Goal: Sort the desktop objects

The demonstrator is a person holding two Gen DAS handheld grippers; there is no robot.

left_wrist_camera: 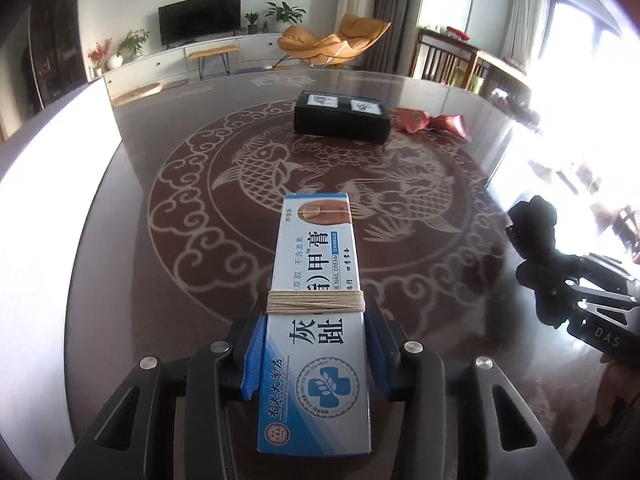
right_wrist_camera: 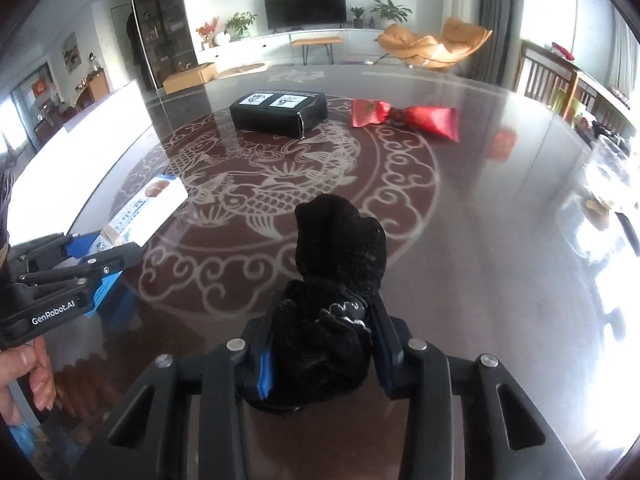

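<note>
My left gripper [left_wrist_camera: 316, 336] is shut on a long blue-and-white nail cream box [left_wrist_camera: 316, 264] bound with twine, held above the glass table top; the box also shows in the right wrist view [right_wrist_camera: 148, 208]. My right gripper [right_wrist_camera: 324, 344] is shut on a black sock [right_wrist_camera: 340, 264], which sticks out forward past the fingers; in the left wrist view the sock [left_wrist_camera: 534, 224] is at the right. A black box [left_wrist_camera: 342, 117] [right_wrist_camera: 280, 112] and a red satin pouch [left_wrist_camera: 432, 122] [right_wrist_camera: 404, 117] lie at the far side of the table.
The round table [right_wrist_camera: 480, 240] has a fish pattern under glass. A white panel [left_wrist_camera: 60, 200] stands along the left edge. Chairs and a bright window are at the right; a living room with a TV lies beyond.
</note>
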